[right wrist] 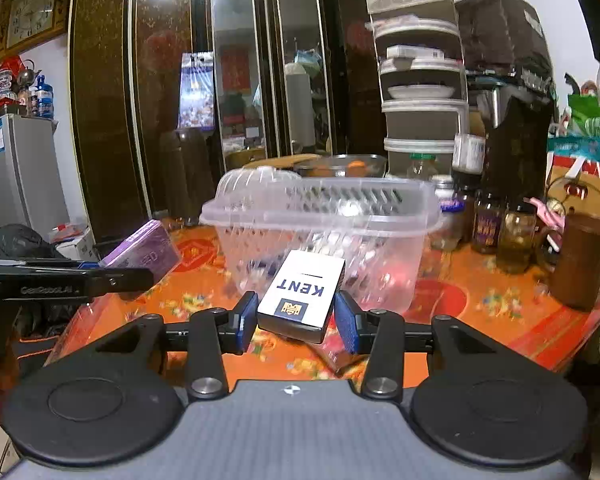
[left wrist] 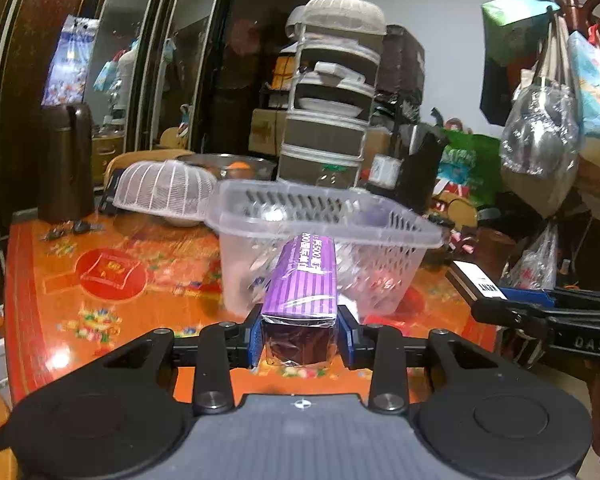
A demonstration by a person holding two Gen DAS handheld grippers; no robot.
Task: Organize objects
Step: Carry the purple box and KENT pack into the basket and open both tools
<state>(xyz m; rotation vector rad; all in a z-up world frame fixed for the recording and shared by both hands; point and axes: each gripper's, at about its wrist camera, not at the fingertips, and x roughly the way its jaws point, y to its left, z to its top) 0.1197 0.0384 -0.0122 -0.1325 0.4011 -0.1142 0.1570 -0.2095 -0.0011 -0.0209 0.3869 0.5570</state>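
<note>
The left gripper [left wrist: 299, 330] was closed on a purple box [left wrist: 300, 280], its blue pads pressed against the box's two sides. The box pointed forward, its far end reaching up toward the rim of a clear basket [left wrist: 324, 216] that stood on the orange counter [left wrist: 100, 280]. In the right wrist view the same purple box [right wrist: 142, 250] showed at the left, held above the counter's edge, beside the basket [right wrist: 320, 216].

The right gripper [right wrist: 296, 316] held a white KENT pack [right wrist: 302, 294] between its pads, tilted, with the far end pointing at the basket's near wall. From the left wrist view the pack [left wrist: 476, 280] appeared at the right, clear of the basket and off its right side.

Both packs were outside the basket, just in front of it. The basket's contents were too blurred to tell. Behind it stood a white mesh cover [left wrist: 164, 188], a steel bowl [right wrist: 340, 164] and a tiered food rack [right wrist: 420, 76]; jars [right wrist: 500, 228] stood to the right.
</note>
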